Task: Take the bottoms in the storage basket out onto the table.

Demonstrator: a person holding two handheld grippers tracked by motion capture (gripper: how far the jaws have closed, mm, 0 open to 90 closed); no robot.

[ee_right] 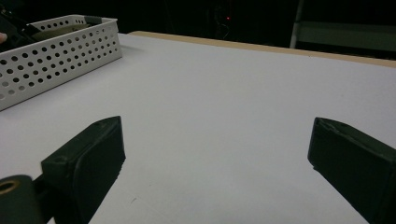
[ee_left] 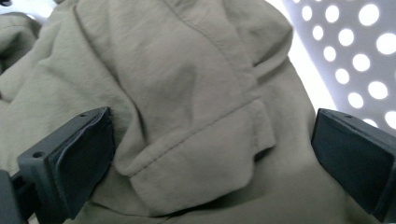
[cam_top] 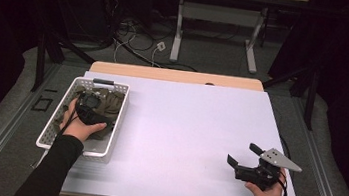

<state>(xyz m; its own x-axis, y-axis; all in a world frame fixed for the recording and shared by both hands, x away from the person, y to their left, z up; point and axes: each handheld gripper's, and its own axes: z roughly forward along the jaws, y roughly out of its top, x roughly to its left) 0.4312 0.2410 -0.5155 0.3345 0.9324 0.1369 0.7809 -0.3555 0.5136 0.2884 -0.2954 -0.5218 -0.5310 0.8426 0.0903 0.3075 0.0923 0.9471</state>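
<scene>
I am lowering the left gripper (ee_left: 212, 154), jaws spread, onto the crumpled olive cloth garment (ee_left: 187, 116) in the white perforated plastic basket (cam_top: 47, 130) at the bench's left edge; I should be clamping a thick fold. Right gripper (ee_right: 217, 172) is idling, jaws released.

Olive-green garment (ee_left: 187, 121): thin woven cloth, crumpled in loose folds, 1 stitched hem or flap uppermost, possibly a pocket. Lies bunched inside white perforated basket (cam_top: 53, 128) at the table's left.

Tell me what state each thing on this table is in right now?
Left gripper: open, jaws either side of a fabric fold.
Right gripper: open, holding nothing, over the table.
Olive garment: crumpled, in the basket.
White perforated basket: upright, holding the garment.
</scene>
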